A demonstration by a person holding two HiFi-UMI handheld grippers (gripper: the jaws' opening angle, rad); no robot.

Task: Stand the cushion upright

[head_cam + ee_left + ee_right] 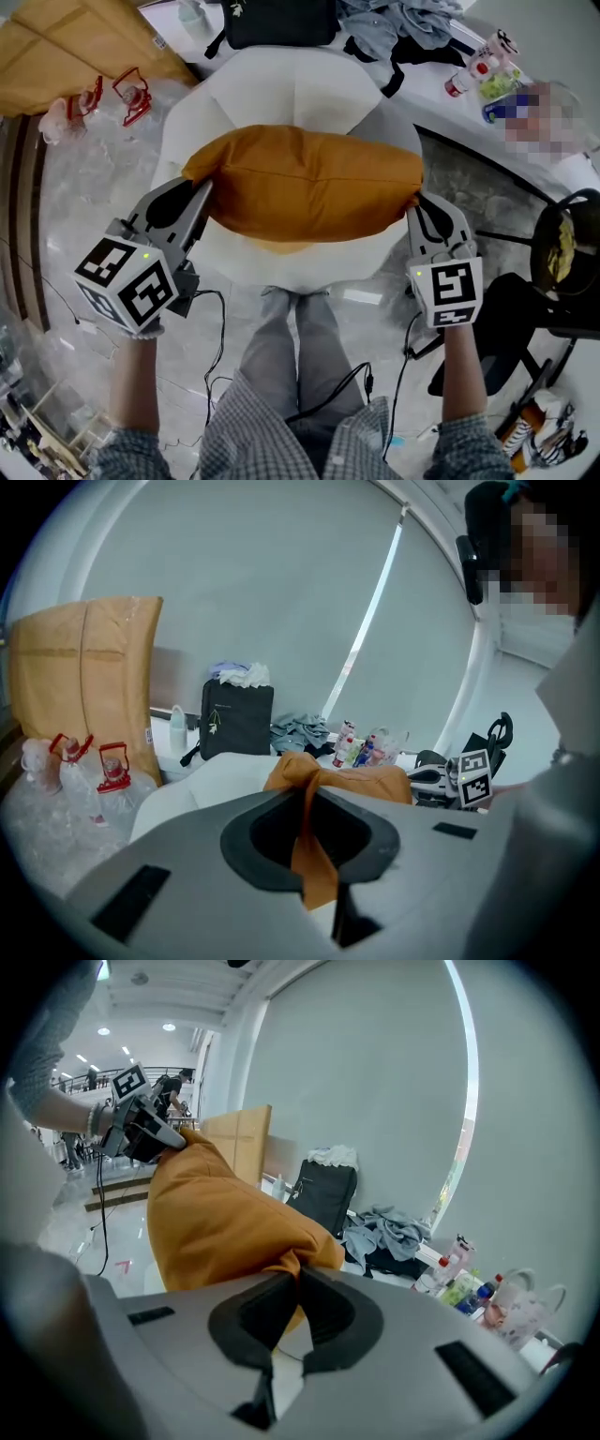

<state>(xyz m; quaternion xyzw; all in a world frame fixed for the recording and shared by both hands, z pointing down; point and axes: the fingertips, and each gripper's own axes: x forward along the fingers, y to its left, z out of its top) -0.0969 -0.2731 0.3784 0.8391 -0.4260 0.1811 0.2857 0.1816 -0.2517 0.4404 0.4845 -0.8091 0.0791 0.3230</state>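
cushion (305, 183): orange | seat (281, 84): white | bag (279, 21): black | shirt (234, 441): grey check | floor (94, 187): pale marbled

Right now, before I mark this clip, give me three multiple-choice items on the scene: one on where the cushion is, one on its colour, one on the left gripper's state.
1. Where is the cushion?
A. flat on the ground
B. in the air over the white seat, between the left gripper and the right gripper
C. leaning on a wall

2. What colour is the cushion?
A. blue
B. grey
C. orange

3. What state is the left gripper in?
A. shut on a corner of the cushion
B. open and empty
C. open round the seat's rim

Answers:
1 B: the head view shows it above the seat with a gripper at each end.
2 C: it is orange in all three views.
3 A: the left gripper view shows orange fabric pinched between its jaws.
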